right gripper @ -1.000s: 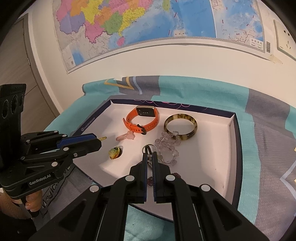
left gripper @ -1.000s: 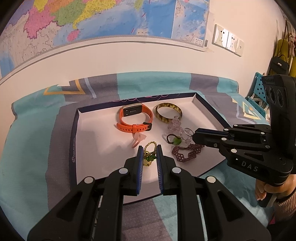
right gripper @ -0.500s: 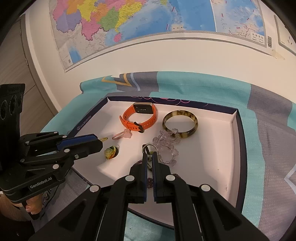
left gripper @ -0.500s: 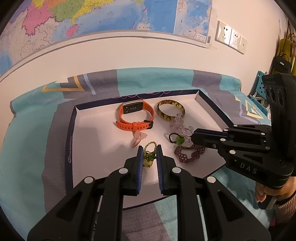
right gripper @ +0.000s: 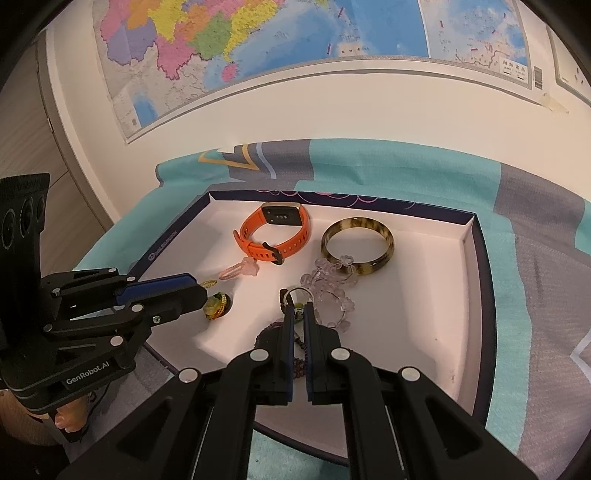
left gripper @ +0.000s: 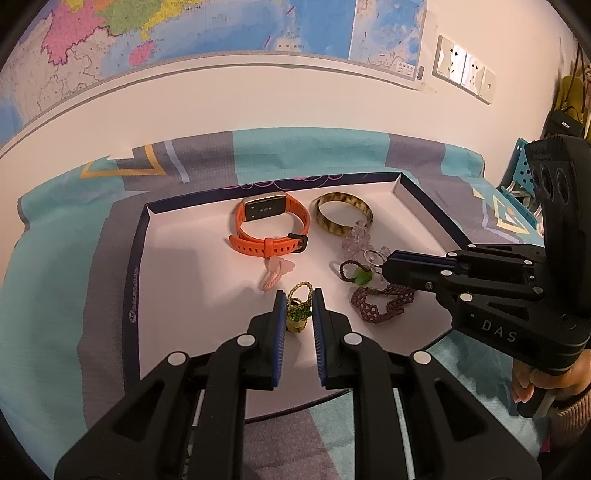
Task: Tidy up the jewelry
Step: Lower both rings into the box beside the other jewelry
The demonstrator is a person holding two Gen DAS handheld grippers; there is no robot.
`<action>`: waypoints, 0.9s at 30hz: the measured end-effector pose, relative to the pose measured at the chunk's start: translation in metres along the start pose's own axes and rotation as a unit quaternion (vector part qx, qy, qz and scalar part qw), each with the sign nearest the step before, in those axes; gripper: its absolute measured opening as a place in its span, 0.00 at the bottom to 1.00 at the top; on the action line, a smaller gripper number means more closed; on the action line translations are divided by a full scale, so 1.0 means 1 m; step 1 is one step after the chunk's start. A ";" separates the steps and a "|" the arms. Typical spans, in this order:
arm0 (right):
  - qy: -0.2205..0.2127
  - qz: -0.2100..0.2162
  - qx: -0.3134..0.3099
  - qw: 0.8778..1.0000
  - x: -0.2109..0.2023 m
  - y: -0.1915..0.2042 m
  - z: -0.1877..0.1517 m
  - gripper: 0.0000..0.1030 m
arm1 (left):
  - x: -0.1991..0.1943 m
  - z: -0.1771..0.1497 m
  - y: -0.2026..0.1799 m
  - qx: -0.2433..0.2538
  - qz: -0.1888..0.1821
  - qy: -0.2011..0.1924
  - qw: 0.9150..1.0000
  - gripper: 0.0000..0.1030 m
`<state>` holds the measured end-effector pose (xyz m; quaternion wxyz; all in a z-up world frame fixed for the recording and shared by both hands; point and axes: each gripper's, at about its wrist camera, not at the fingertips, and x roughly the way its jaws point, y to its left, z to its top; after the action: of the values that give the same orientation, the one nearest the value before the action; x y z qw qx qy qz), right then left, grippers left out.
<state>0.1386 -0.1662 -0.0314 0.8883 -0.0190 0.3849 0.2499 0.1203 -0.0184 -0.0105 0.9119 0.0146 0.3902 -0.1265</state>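
A white tray (left gripper: 177, 280) with a dark rim holds the jewelry: an orange watch (left gripper: 269, 229), a tortoiseshell bangle (left gripper: 343, 216), a clear bead bracelet (left gripper: 356, 242), a pink charm (left gripper: 275, 271), a maroon beaded bracelet (left gripper: 380, 304) and a green bead on a cord (left gripper: 358, 275). My left gripper (left gripper: 300, 299) is partly open around a gold and green charm (left gripper: 298, 310), apart from it. My right gripper (right gripper: 298, 310) is nearly shut around a keyring with a green bead (right gripper: 295, 295); whether it grips is unclear.
The tray lies on a teal and grey cloth (left gripper: 66, 236) against a white wall with a map (left gripper: 221, 26). Wall sockets (left gripper: 465, 74) sit at the upper right. The tray's right half (right gripper: 424, 317) is bare.
Both grippers have drawn back and up a little from the tray. The gold and green charm and the keyring stay between their fingers.
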 end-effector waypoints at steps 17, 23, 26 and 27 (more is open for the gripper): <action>0.009 -0.006 0.003 1.000 0.007 0.000 0.001 0.04 | 0.010 -0.002 0.003 -0.004 0.005 0.011 1.000 0.15; 0.011 -0.007 0.004 1.000 0.008 0.000 0.000 0.06 | 0.012 -0.002 0.004 -0.007 0.006 0.014 1.000 0.15; 0.011 -0.009 0.003 1.000 0.009 0.000 -0.001 0.07 | 0.010 -0.003 0.004 -0.008 0.005 0.012 1.000 0.19; 0.012 -0.010 0.003 1.000 0.009 0.000 -0.002 0.07 | 0.009 -0.003 0.003 -0.008 0.004 0.010 1.000 0.25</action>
<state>0.1423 -0.1626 -0.0384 0.8863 -0.0229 0.3959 0.2394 0.1250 -0.0167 -0.0192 0.9085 0.0107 0.4002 -0.1195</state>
